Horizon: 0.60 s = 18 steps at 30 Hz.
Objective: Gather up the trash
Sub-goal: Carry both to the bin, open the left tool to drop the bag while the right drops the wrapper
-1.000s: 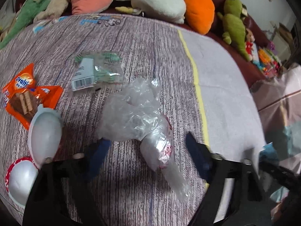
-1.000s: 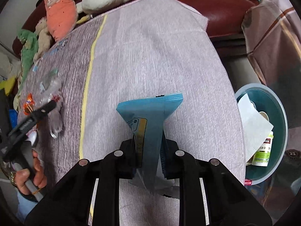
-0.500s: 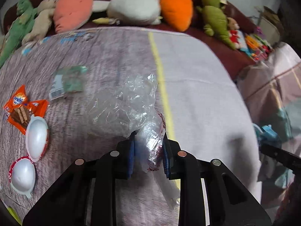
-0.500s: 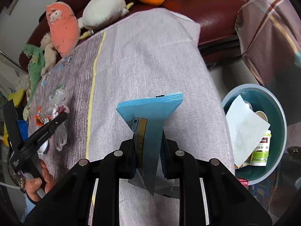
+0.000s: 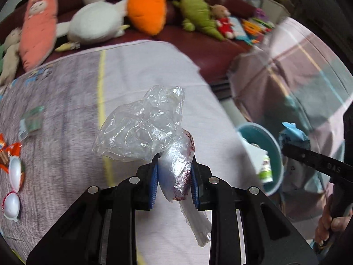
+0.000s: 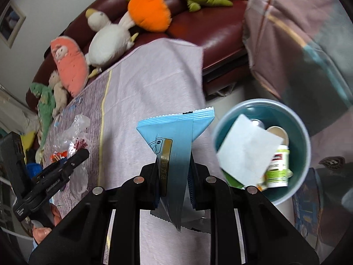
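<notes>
My left gripper is shut on a crumpled clear plastic bag with red print, lifted above the pale tablecloth. In the right wrist view that same gripper and its clear plastic bag show at the left. My right gripper is shut on a light blue wrapper, held over the table's right edge next to a teal bin. The teal bin holds a white paper sheet and a green-and-white bottle.
On the table at the left lie an orange snack wrapper, two white half-shells and a small green packet. Plush toys line a dark red sofa behind. A checked pink cloth hangs at the right.
My left gripper closed on the clear bag, lifted it and carried it right toward the bin. My right gripper moved right with the blue wrapper, nearer the bin.
</notes>
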{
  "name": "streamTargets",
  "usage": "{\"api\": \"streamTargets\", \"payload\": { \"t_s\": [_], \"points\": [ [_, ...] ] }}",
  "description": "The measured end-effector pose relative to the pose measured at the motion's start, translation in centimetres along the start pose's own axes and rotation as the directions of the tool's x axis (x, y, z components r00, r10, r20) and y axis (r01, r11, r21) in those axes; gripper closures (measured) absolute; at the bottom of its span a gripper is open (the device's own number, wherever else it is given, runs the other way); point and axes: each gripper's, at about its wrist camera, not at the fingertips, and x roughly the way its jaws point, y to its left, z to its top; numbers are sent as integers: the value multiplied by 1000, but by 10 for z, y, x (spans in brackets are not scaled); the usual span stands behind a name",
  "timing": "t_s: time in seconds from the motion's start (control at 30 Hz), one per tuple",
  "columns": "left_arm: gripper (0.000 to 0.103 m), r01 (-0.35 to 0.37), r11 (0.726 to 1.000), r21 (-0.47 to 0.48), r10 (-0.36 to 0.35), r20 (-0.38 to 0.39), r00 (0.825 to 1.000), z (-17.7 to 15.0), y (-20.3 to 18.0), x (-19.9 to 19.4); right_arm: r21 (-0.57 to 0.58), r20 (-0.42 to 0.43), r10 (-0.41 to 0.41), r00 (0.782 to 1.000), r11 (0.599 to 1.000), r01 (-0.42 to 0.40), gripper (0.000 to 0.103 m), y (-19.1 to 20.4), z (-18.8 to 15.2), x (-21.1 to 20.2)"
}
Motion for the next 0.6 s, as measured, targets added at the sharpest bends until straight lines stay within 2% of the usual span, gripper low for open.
{"api": "streamTargets", "payload": {
  "t_s": [0.37,0.6],
  "points": [
    [77,77,984,159,-68,-61,996,2,-103,17,100,92,-21,996,995,12,84,-77,-3,-48],
    [76,113,971,211,-92,-106,990,4,-151,40,145,103,-39,994,989,24,83,-117,-7,-63]
  ]
}}
